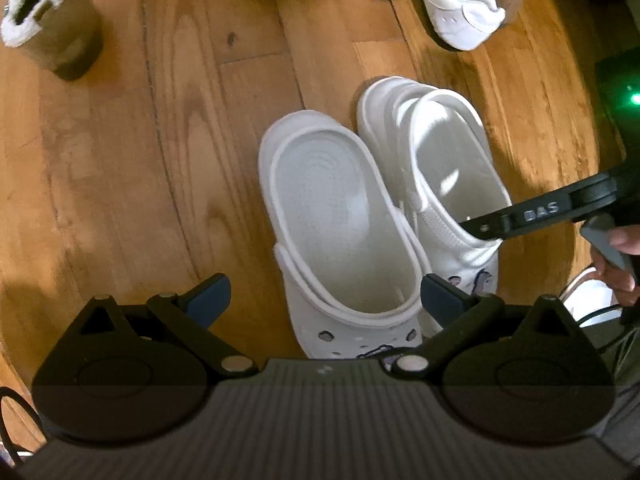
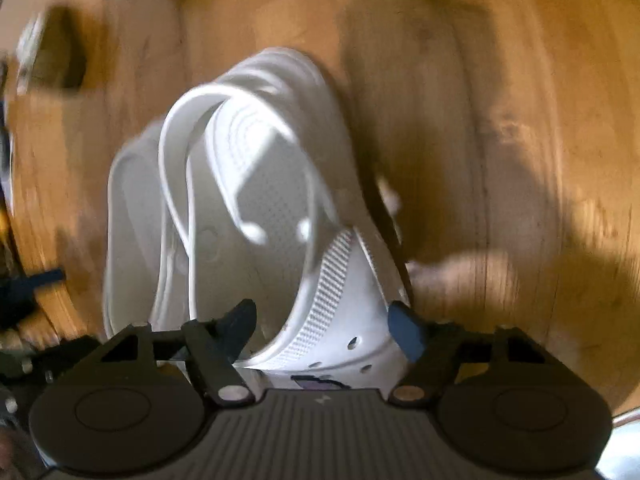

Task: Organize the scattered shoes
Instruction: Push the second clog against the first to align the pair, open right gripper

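Two white clogs [image 1: 344, 216] lie side by side on the wooden floor [image 1: 140, 160], toes toward the grippers, with white sneakers [image 1: 460, 4] and a fleece-lined boot [image 1: 48, 20] farther off. The left gripper [image 1: 324, 300] hovers wide open over the near clog's toe, gripping nothing. The right gripper [image 2: 324, 328] straddles the other clog's [image 2: 280, 208] toe edge, one finger [image 2: 236, 328] inside, the other outside; whether the pads press on it I cannot tell.

— Two white clogs [image 1: 344, 216], side by side, touching, toes toward the left gripper [image 1: 324, 298], soles down?

— Yes. Right-hand clog [image 2: 340, 320] straddled by the right gripper [image 2: 324, 330]; little charms on both toe caps.
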The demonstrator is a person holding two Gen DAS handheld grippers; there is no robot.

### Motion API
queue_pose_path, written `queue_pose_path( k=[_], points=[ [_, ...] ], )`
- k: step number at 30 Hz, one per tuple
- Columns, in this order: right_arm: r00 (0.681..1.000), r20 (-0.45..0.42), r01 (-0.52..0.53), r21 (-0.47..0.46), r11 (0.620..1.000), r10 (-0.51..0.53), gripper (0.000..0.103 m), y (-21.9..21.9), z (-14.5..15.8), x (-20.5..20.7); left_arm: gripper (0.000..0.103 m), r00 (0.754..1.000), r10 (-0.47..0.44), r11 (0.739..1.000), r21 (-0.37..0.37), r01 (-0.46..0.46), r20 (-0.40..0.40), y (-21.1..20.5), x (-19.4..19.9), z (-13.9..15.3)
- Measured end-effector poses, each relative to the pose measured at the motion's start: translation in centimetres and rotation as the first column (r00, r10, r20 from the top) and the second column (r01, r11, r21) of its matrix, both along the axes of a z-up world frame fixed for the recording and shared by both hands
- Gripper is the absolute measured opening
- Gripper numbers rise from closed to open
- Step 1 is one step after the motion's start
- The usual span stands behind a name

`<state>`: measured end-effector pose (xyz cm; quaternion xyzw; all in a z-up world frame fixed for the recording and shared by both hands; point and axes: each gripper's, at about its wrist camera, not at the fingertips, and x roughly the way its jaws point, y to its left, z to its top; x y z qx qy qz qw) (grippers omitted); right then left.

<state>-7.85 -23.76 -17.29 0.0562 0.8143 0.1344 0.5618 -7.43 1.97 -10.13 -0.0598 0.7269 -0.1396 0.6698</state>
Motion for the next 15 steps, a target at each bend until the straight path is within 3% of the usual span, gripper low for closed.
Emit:
queue_pose_path(
  k=[4, 7, 15],
  points=[
    [0.999, -0.035, -0.035, 0.015, 0.999, 0.035, 0.066, 1.5, -0.1, -0.4, 0.103, 0.997, -0.066, 0.997, 0.041, 0.067, -0.026, -1.3, -0.5, -1.2],
    [0.996, -0.088, 0.010, 0.058, 0.998, -0.005, 0.066, 1.9, -0.2, -0.7, 0.103, 0.995, -0.094, 0.995, 0.012, 0.095, -0.042, -1.8, -1.0, -1.3],
    [0.992, -0.109, -0.052, 0.122, 0.991, 0.065, 0.063, 4.7, -0.3, -1.8, 0.103, 0.997, -0.075, 0.997, -0.004, 0.075, 0.008, -0.7, -0.7, 0.8]
  ],
)
